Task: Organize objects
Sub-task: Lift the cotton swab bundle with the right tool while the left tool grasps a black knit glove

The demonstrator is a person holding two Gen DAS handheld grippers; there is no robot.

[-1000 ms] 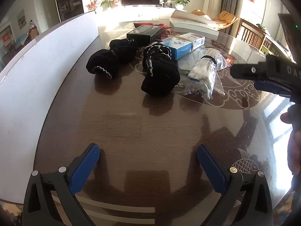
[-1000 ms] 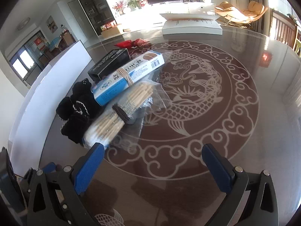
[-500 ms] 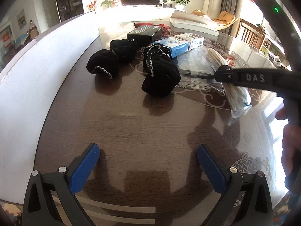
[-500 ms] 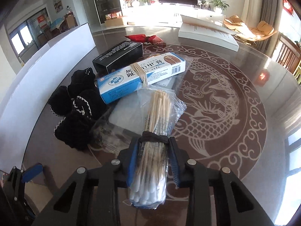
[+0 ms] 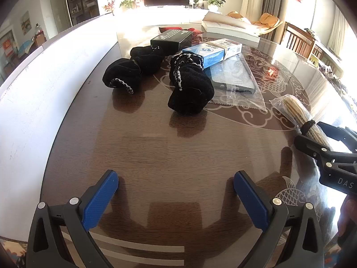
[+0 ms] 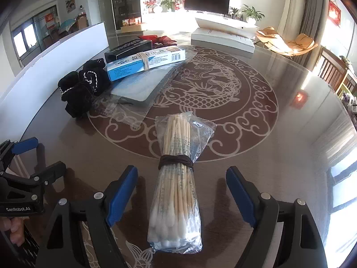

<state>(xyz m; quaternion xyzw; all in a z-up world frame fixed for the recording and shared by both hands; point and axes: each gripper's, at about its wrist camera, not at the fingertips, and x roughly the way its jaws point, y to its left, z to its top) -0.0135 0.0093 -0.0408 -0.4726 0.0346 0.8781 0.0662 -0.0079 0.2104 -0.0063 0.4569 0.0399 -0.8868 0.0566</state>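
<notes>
the round table [image 6: 279, 147] with the fish-and-dragon inlay is the biggest thing i see, and i take its inlay circle [image 6: 200, 89] as my landmark. a white board [image 6: 44, 67] stands along the table's edge, well outside the circle on its left.

on the far-left rim of the circle lies a flat clear-wrapped pack [image 6: 142, 84], one end hanging over the inlay border. the blue and white box [image 6: 145, 63], bound with a rubber band, rests on the far end of that pack, and a black box [image 6: 128, 49] sits just behind it, outside the circle. black socks [image 6: 82, 87] are heaped outside the circle's left edge, touching the wrapped pack; from the left wrist i see two clumps of them [image 5: 189, 87], one nearer the board.

the bag of cotton swabs [image 6: 176, 183], tied round the middle with a dark band, lies across the near rim of the circle, stick ends pointing in over the inlay, white tips toward me and outside it.

my right gripper [image 6: 179, 189] is released: both blue pads stand wide of the bag, one on each side, touching nothing. my left gripper [image 5: 175, 192] is spread open too, hovering over bare wood outside the circle's near-left side, well apart from the socks.
</notes>
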